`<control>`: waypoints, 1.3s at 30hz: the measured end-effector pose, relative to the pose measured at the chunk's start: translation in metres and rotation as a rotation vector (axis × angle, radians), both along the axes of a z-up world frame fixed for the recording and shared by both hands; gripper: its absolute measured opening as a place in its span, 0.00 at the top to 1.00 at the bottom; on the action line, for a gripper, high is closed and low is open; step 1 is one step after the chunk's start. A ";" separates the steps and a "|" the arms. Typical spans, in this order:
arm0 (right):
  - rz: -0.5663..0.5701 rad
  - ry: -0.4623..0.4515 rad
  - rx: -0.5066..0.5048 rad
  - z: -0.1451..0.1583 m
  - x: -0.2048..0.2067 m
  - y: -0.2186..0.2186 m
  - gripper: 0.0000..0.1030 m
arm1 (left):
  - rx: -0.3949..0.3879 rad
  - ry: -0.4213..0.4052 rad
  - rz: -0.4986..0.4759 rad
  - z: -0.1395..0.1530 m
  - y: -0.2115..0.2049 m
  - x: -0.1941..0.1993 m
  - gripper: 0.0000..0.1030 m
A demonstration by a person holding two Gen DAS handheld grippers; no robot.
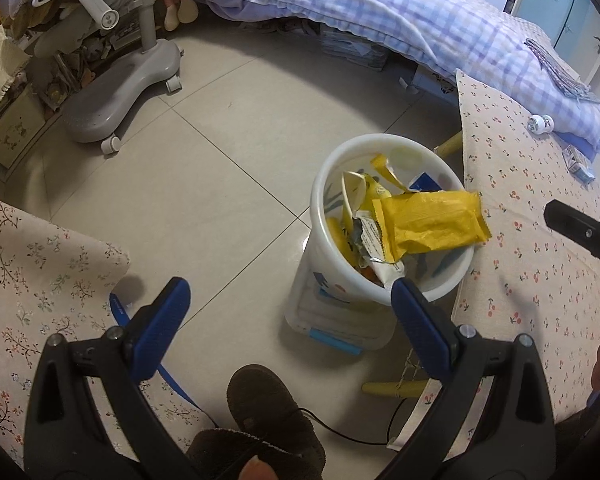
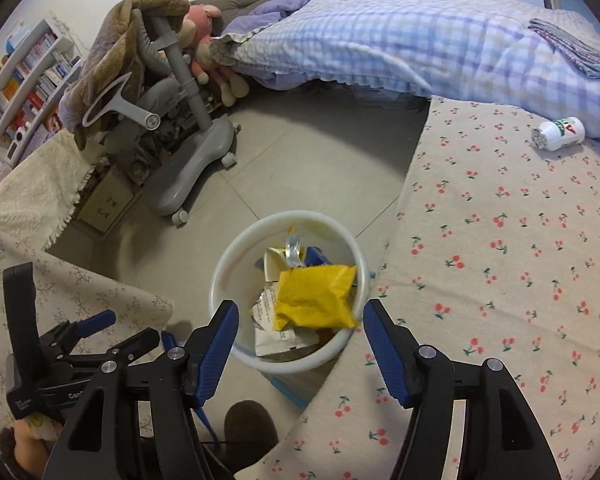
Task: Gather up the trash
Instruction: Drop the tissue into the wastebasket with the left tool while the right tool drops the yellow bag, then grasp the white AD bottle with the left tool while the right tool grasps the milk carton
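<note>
A white bin [image 2: 220, 276] stands on the tiled floor beside a table with a cherry-print cloth [image 2: 500, 240]. It holds several crumpled wrappers, with a yellow packet [image 2: 316, 296] lying on top. My right gripper [image 2: 301, 306] hangs open above the bin, its blue pads either side of the packet and not touching it. In the left wrist view the same bin [image 1: 342, 296] and yellow packet [image 1: 432, 224] sit to the right. My left gripper [image 1: 289, 286] is open and empty over the floor, its right pad in front of the bin's near rim.
A white bottle [image 2: 560, 134] lies at the cloth's far edge against the checked bedding [image 2: 420, 40]. A grey wheeled chair base [image 2: 196, 176] stands on the floor to the left. A person's brown slipper [image 1: 268, 404] and a black cable are near the bin.
</note>
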State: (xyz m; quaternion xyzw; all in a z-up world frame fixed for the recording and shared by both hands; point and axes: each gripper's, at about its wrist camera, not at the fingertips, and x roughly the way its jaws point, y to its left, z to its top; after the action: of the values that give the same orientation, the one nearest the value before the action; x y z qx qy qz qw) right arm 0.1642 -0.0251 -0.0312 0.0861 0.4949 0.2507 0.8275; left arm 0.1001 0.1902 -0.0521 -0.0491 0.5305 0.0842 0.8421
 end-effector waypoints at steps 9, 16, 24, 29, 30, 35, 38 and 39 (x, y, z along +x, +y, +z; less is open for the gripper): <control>-0.062 -0.006 -0.032 0.007 -0.006 -0.033 0.30 | -0.027 -0.004 -0.022 0.005 -0.017 0.004 0.03; -0.146 0.002 -0.065 0.008 -0.010 -0.078 0.27 | -0.053 -0.010 -0.060 0.009 -0.044 0.011 0.03; -0.307 0.016 -0.096 0.011 -0.016 -0.150 0.23 | -0.064 -0.006 -0.108 0.010 -0.084 0.022 0.03; -0.411 0.034 -0.155 0.007 -0.012 -0.195 0.22 | -0.087 -0.015 -0.131 0.013 -0.110 0.034 0.03; -0.424 0.035 -0.173 0.007 -0.009 -0.206 0.20 | -0.094 -0.020 -0.144 0.014 -0.118 0.037 0.03; -0.495 0.020 -0.228 0.009 0.004 -0.258 0.16 | -0.105 -0.045 -0.216 0.020 -0.158 0.064 0.03; -0.565 0.041 -0.215 0.006 0.018 -0.297 0.16 | -0.125 -0.056 -0.250 0.024 -0.186 0.091 0.03; -0.587 0.051 -0.208 0.004 0.023 -0.307 0.16 | -0.134 -0.061 -0.271 0.024 -0.198 0.105 0.03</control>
State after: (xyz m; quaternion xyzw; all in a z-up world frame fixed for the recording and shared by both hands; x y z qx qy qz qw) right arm 0.1873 -0.3319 -0.0270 0.1461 0.4926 -0.0531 0.8563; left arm 0.2047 -0.0081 -0.0277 -0.0359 0.5109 -0.0672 0.8563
